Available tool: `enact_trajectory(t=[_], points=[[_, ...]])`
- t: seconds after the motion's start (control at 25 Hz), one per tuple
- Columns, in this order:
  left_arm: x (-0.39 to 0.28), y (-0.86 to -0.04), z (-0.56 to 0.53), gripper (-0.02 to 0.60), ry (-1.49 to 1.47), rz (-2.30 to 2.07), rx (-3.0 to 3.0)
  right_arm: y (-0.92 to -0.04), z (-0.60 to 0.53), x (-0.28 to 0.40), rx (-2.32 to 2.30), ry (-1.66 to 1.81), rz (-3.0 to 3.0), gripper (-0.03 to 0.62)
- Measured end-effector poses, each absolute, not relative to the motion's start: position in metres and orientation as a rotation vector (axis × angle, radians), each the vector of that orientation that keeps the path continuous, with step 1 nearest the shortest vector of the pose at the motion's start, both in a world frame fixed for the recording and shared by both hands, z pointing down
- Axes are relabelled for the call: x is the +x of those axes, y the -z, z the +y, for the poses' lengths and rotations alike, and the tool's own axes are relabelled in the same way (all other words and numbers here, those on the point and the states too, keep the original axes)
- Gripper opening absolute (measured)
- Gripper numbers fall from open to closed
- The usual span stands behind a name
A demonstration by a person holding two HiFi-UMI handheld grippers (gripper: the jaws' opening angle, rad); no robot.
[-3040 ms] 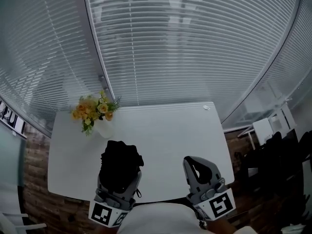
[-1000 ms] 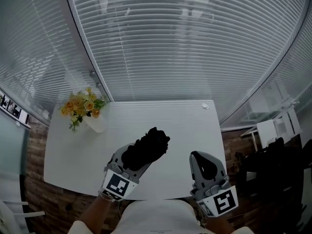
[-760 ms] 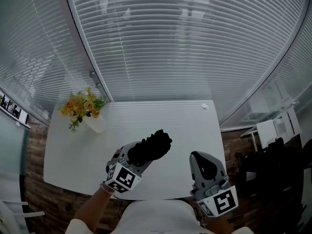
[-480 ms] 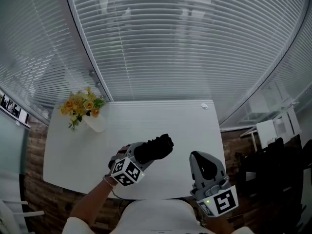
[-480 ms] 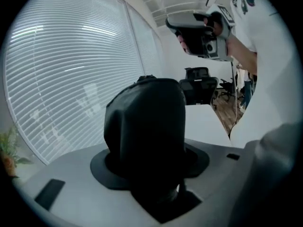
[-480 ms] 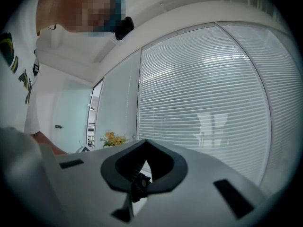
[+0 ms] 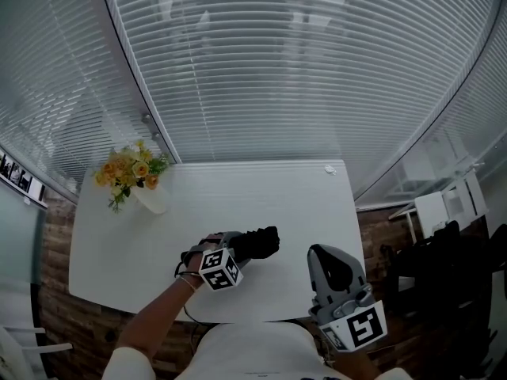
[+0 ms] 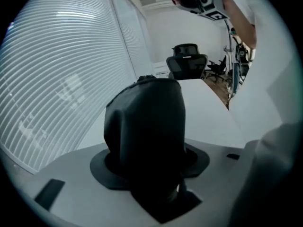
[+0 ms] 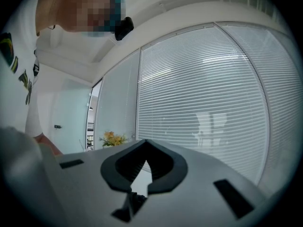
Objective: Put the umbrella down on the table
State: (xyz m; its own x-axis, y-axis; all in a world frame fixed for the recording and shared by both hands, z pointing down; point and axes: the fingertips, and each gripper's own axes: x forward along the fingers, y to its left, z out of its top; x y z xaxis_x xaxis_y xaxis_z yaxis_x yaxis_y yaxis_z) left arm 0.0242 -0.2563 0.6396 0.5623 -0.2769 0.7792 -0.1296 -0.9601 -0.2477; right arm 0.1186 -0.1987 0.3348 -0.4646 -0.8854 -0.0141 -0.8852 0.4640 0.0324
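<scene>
The black folded umbrella (image 7: 260,243) is low over the front middle of the white table (image 7: 277,188), lying nearly flat with its end to the right. I cannot tell whether it touches the tabletop. My left gripper (image 7: 238,249) is shut on it from the left, with its marker cube toward me. In the left gripper view the umbrella (image 8: 144,122) fills the space between the jaws of the left gripper (image 8: 147,167). My right gripper (image 7: 323,258) hangs at the table's front right edge, shut and empty. In its own view the right gripper (image 9: 143,148) points level at the blinds.
A white vase (image 7: 154,199) of yellow flowers (image 7: 131,170) stands at the table's back left corner. A small white object (image 7: 330,169) lies at the back right corner. Window blinds (image 7: 301,70) rise behind the table. A black office chair (image 8: 187,65) stands past the table's end.
My left gripper has come down toward the table with the umbrella and tipped it from upright to nearly flat. The right gripper has stayed still.
</scene>
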Motion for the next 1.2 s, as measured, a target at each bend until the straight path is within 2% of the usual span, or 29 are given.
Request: enact_trajectory(t=[0.6,1.2], points=[[0.033,-0.702,-0.254,0.253,1.542,0.195,-2.522,-0.338,-0.2,0.121,1.63,0.037,-2.674,0.009],[0.034,-0.718,-0.251,0.259,1.598,0.171,-2.518,-0.339,-0.203,0.12,1.607,0.036,-2.678,0.009]])
